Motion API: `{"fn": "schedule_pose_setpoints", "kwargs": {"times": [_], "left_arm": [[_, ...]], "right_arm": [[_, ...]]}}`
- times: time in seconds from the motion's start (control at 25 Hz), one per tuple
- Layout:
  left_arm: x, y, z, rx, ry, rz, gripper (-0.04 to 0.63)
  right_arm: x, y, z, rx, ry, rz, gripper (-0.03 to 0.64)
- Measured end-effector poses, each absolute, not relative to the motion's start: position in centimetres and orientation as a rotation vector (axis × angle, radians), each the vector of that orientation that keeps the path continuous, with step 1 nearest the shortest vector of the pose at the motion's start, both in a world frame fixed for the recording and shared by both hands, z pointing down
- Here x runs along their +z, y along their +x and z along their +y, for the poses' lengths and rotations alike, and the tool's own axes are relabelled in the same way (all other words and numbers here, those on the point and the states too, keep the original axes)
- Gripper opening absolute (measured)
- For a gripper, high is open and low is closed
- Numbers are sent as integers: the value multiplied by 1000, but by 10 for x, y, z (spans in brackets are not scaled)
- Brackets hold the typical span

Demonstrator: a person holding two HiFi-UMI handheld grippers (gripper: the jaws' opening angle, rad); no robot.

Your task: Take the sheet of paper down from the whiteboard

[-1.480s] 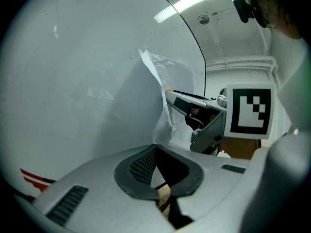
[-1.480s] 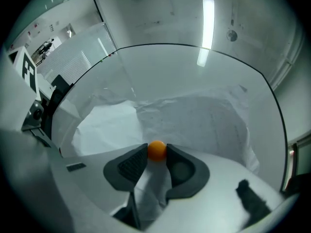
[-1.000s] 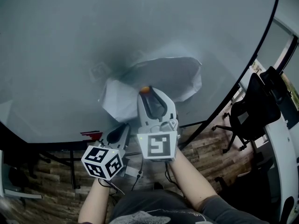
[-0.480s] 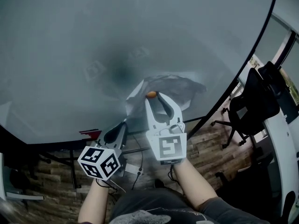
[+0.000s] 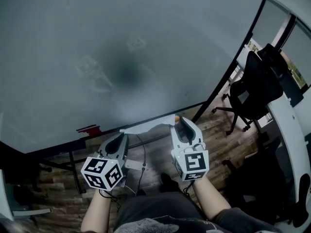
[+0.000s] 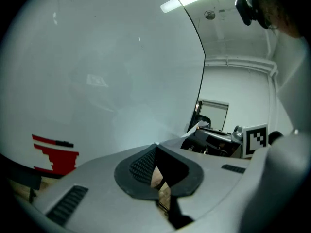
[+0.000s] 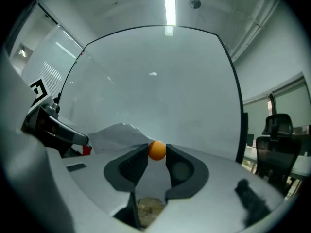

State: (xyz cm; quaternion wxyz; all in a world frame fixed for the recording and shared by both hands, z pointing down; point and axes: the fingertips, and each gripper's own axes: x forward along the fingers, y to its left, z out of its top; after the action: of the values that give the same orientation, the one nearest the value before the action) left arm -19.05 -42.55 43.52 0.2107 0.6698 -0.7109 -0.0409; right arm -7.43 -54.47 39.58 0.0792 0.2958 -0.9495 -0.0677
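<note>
The sheet of paper (image 5: 148,125) is off the whiteboard (image 5: 121,57) and hangs as a thin strip between my two grippers, below the board's lower edge. My left gripper (image 5: 122,136) is shut on the sheet's left end, and the sheet (image 6: 194,127) runs off to the right from its closed jaws (image 6: 155,147). My right gripper (image 5: 179,119) is shut on a small orange ball magnet (image 7: 157,150). The paper (image 7: 116,131) lies just left of those jaws. Whether they also pinch it I cannot tell.
A red holder (image 5: 87,129) sits at the board's lower edge. The board's black frame (image 5: 233,72) runs down on the right. Beyond it are a black office chair (image 5: 255,91) and a white desk edge (image 5: 291,144). Wooden floor (image 5: 155,154) with stand legs lies below.
Both grippers came down from the board. The right one swung down and to the right with the orange ball. The crumpled paper left the board face and now stretches between the grippers.
</note>
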Motion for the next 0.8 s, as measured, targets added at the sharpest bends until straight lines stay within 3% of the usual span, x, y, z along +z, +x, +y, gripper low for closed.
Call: {"fn": "schedule_pose_setpoints", "kwargs": {"times": [0.36,0.8], "left_arm": [[482,-157,-380,-47,1878,-1866,14],[485,-110,-333,5,1784,-1926,14]], "right_arm": [[458,-6,-508,-48,1033,-2696,121],[474,33,-470,40,886,-2682,120]]}}
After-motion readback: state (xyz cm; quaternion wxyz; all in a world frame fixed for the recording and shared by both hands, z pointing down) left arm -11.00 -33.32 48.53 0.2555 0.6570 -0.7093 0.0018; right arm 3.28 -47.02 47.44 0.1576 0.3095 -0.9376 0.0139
